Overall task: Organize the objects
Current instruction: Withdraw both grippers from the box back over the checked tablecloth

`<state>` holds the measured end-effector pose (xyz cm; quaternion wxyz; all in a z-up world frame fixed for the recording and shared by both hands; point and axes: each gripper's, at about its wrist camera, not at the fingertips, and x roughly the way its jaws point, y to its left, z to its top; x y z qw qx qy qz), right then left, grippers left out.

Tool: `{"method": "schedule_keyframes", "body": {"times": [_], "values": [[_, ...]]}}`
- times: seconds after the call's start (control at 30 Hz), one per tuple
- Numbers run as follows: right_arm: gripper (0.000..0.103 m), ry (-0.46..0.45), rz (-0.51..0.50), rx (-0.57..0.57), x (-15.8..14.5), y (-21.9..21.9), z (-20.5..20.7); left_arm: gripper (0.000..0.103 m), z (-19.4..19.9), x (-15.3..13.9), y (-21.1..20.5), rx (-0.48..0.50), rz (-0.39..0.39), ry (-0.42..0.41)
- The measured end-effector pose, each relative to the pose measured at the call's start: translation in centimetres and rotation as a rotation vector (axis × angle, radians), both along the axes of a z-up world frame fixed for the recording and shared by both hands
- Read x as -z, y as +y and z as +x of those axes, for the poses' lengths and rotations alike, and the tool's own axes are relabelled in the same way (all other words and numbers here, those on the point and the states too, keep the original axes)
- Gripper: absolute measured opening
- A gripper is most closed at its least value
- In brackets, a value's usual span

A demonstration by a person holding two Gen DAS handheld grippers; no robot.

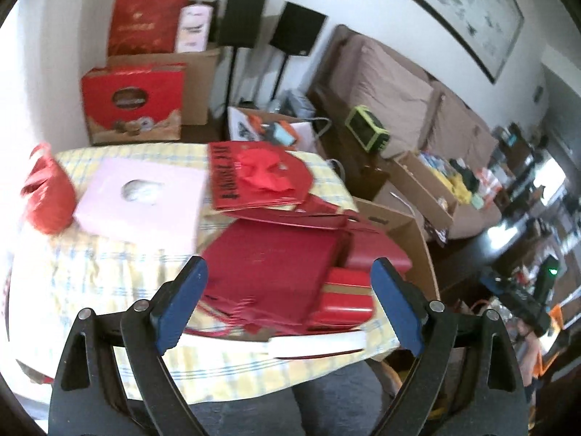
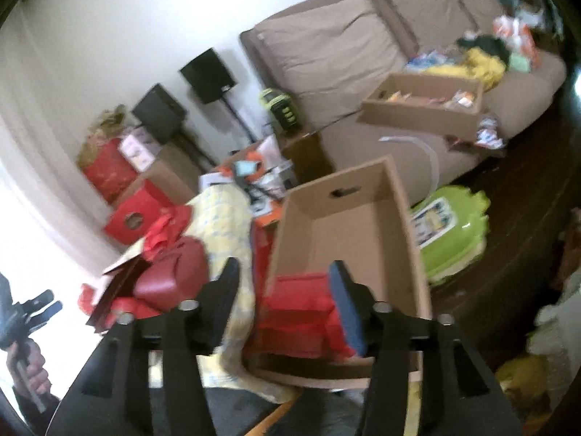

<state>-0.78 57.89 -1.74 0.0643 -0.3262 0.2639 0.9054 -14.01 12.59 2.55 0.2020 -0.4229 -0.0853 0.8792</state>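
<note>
Right gripper (image 2: pixel 287 290) is hanging with jaws apart, empty, above red boxes (image 2: pixel 301 312) lying in the cardboard box (image 2: pixel 399 196); left gripper (image 1: pixel 290 301) is gaping over the table's red bag (image 1: pixel 268 269).

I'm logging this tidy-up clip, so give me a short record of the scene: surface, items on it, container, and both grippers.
surface: table with yellow checked cloth
items on table: pink box, red bags, red tin
container: cardboard box beside the table, red item inside at the near end
left gripper: jaws open, nothing between them
right gripper: jaws open above the cardboard box, holding nothing
</note>
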Motion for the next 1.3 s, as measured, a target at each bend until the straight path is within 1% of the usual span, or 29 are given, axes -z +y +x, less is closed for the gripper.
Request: {"method": "schedule_keyframes", "body": {"times": [0.07,0.2,0.3,0.47,0.57,0.67,0.73,0.83,0.93,1.07,1.2,1.3], "values": [[0.061,-0.031,0.032,0.042,-0.6,0.3,-0.2,0.090,-0.2,0.2,-1.6,-0.029,0.009,-0.002],[0.061,-0.009,0.004,0.057,-2.0,0.7,-0.3,0.090,-0.1,-0.1,-5.0,-0.098,0.014,0.027],[0.061,0.016,0.023,0.054,-3.5,-0.1,-0.3,0.090,-0.1,0.1,-7.8,-0.152,0.035,0.030],[0.062,0.077,0.014,-0.004,-6.2,-2.4,-1.1,0.090,0.1,1.0,-11.9,-0.230,0.061,0.021],[0.062,0.101,0.009,-0.054,-7.4,-4.1,-1.8,0.090,0.5,1.4,-13.2,-0.265,0.051,0.021],[0.063,0.113,0.007,-0.092,-8.1,-6.1,-2.2,0.090,0.8,1.4,-13.9,-0.285,0.042,0.031],[0.064,0.116,0.000,-0.121,-8.2,-7.4,-2.4,0.090,1.0,1.4,-14.1,-0.291,0.049,0.032],[0.065,0.112,-0.008,-0.174,-8.1,-9.5,-2.4,0.090,1.5,1.3,-13.9,-0.291,0.052,0.033],[0.065,0.104,-0.003,-0.209,-7.8,-11.3,-2.1,0.090,2.4,1.3,-13.3,-0.291,0.038,0.034],[0.065,0.097,-0.021,-0.235,-7.4,-12.7,-1.5,0.090,3.6,0.3,-12.6,-0.289,0.014,0.059],[0.065,0.112,-0.028,-0.254,-8.0,-13.6,-0.4,0.090,4.8,-0.5,-11.8,-0.270,0.011,0.070],[0.067,0.124,-0.027,-0.276,-8.7,-14.4,0.3,0.091,5.6,-0.7,-11.1,-0.259,0.007,0.065]]}}
